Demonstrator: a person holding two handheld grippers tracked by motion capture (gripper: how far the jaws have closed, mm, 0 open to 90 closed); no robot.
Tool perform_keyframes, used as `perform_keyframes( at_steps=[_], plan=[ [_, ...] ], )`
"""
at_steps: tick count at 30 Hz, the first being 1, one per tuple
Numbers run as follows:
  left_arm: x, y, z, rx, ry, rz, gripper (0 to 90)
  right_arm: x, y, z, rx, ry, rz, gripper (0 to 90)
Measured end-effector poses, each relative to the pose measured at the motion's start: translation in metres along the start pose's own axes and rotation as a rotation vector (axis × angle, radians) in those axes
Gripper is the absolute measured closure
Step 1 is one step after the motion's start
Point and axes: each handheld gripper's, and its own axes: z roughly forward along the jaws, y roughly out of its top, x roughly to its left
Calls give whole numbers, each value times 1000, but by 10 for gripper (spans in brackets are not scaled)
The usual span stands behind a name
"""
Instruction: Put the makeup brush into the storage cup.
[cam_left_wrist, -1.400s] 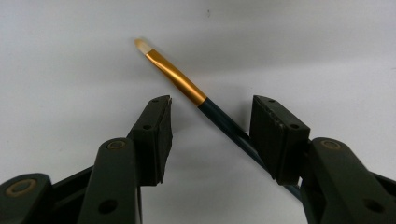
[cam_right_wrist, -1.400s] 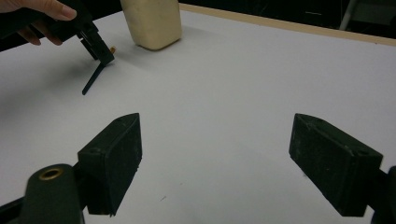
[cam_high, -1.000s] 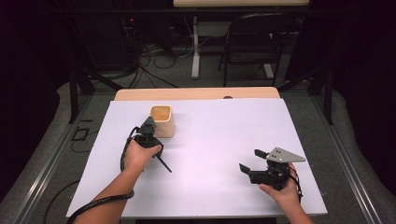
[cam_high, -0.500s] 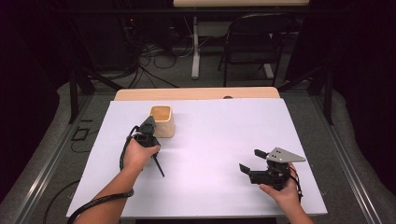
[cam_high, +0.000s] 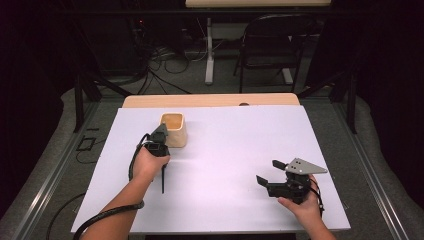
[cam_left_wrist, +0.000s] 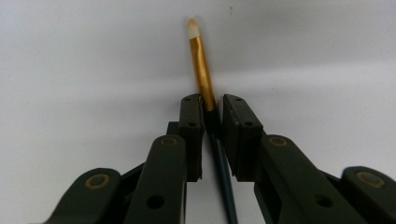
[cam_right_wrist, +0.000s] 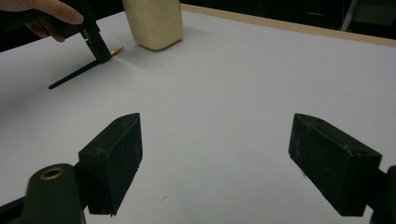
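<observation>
While the right tongs (cam_high: 266, 176) gape, the left tongs (cam_left_wrist: 212, 114), just closing, flank an unlabelled paintbrush (cam_left_wrist: 204, 70).

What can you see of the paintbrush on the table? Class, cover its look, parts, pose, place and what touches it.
The paintbrush is slim, with a pale tip, a shiny gold ferrule and a long dark handle. It lies on the white table beside the cream cup, tip toward the cup. The left gripper, whose jaws have just been closing, straddles it where ferrule meets handle; one pad looks in contact.
</observation>
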Motion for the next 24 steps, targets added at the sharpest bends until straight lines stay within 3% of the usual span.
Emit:
perform_keyframes(
  at_steps=[3, 24],
  plan=[
    [0, 0, 0, 3, 7, 4, 827, 0, 0, 0, -6, 0, 1, 171],
    [-1, -1, -1, 11, 2, 20, 834, 0, 0, 1, -4, 1, 1, 171]
  ],
)
